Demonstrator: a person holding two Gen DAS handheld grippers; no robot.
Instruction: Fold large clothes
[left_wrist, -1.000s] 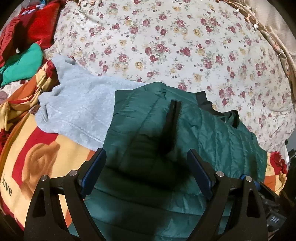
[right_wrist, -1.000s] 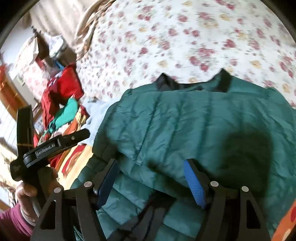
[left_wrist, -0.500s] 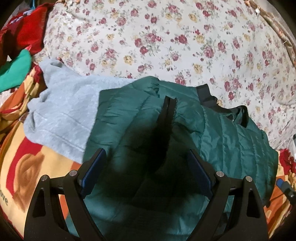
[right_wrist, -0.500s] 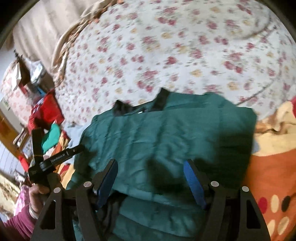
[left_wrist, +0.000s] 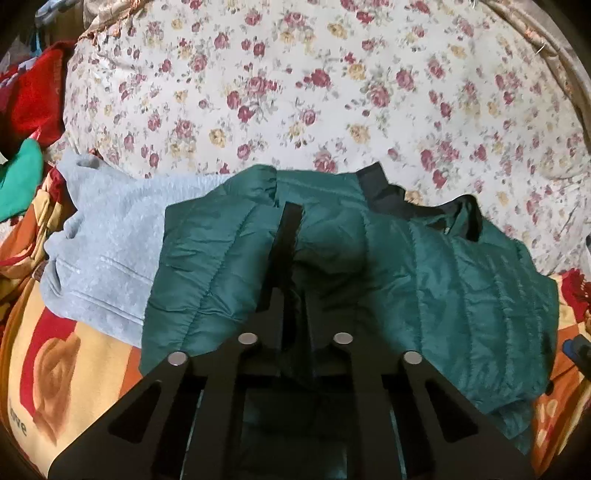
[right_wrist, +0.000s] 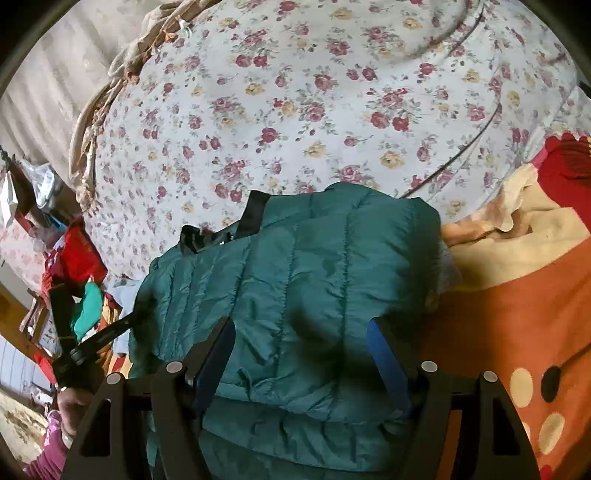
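While lying across the near side of the floral bedspread (left_wrist: 332, 92), partly over a grey sweatshirt (left_wrist: 107, 243) to its left, the green puffer jacket (left_wrist: 461, 295) now sits pinched in the left gripper (left_wrist: 293, 291); jaws have just been closing, wide apart half a second ago, now drawn almost together on a ridge of quilted fabric beside the dark strap (left_wrist: 290, 229); reads as the grasp that starts a fold, with lifting and carrying over judged still to come; right gripper (right_wrist: 301, 354) hovers over the jacket's near right part, blue pads spread moderately wide, gripping nothing; whether those pads touch the cloth cannot be told; orange blanket (right_wrist: 517, 314) lies to the right.
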